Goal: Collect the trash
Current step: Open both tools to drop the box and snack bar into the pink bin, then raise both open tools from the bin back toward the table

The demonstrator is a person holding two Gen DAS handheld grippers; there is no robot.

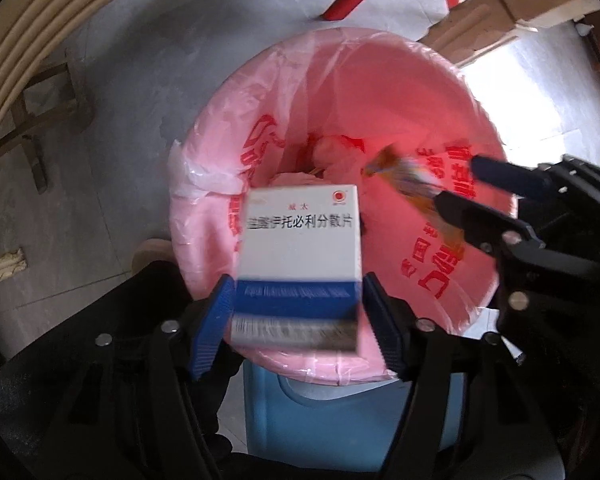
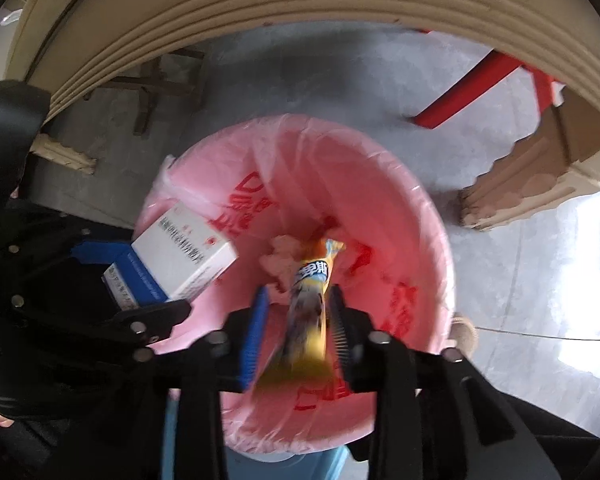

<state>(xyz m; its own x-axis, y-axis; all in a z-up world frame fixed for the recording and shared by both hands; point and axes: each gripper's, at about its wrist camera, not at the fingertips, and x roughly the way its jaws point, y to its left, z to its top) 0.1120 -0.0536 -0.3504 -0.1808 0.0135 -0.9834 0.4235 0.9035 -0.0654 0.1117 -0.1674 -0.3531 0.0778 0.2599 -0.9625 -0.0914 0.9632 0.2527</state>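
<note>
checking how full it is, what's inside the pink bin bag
Inside the pink bin bag, crumpled pale trash lies at the bottom. The medicine box and snack wrapper, both over the opening, cover much of it, so anything beneath them is hidden.

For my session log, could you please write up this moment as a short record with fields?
left gripper: holds a white and blue medicine box between its fingers, above the bin
right gripper: a yellow snack wrapper between its fingers, over the bin; blurred
bin: blue trash can lined with a pink bag with red print
bin contents: crumpled pinkish trash at the bottom
surroundings: grey floor, red legs, torn cardboard
</note>
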